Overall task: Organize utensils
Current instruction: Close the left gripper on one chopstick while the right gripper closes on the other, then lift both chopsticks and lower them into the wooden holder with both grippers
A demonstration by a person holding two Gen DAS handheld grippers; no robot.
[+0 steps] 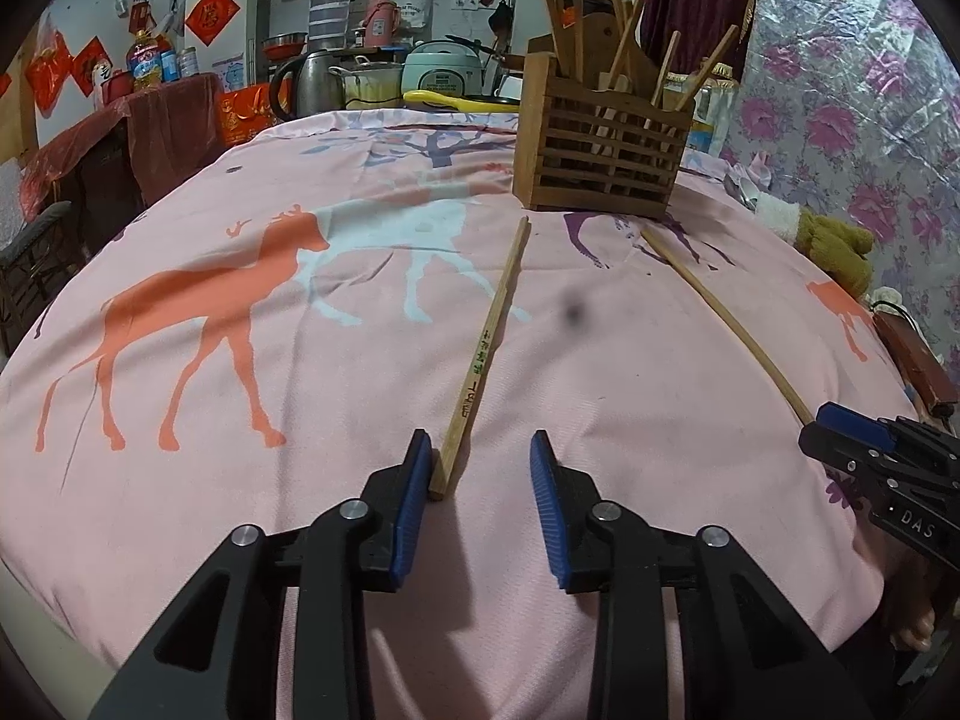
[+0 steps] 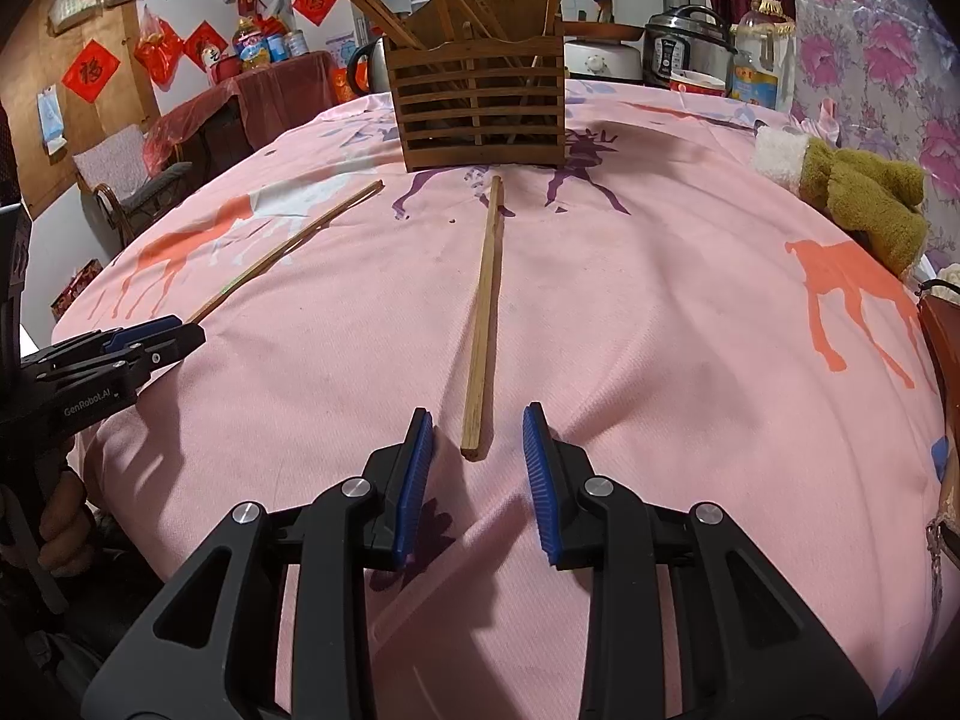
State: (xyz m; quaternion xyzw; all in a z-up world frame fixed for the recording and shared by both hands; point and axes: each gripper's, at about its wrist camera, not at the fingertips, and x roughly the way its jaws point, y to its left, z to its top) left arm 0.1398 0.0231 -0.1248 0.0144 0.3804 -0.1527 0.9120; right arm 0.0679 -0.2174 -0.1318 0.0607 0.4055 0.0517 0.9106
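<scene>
Two wooden chopsticks lie on the pink deer-print cloth (image 1: 240,510) in front of a slatted wooden holder (image 1: 600,150) (image 2: 480,114) that stands full of chopsticks. In the left wrist view, the printed chopstick (image 1: 489,348) has its near end between the jaws of my left gripper (image 1: 481,450). That end rests against the left pad (image 1: 414,480), and the right pad stands clear. In the right wrist view, the plain chopstick (image 2: 486,300) ends between the open jaws of my right gripper (image 2: 477,420), touching neither pad. Each view shows the other gripper (image 1: 825,426) (image 2: 186,330) and the other chopstick (image 1: 720,306) (image 2: 288,246).
An olive plush toy (image 1: 834,246) (image 2: 864,198) lies at the cloth's right edge, with a brown wooden object (image 1: 918,360) near it. A kettle (image 1: 312,78), a rice cooker (image 1: 441,69) and bottles crowd the far side behind the holder. A hand (image 2: 60,516) grips the left tool's handle.
</scene>
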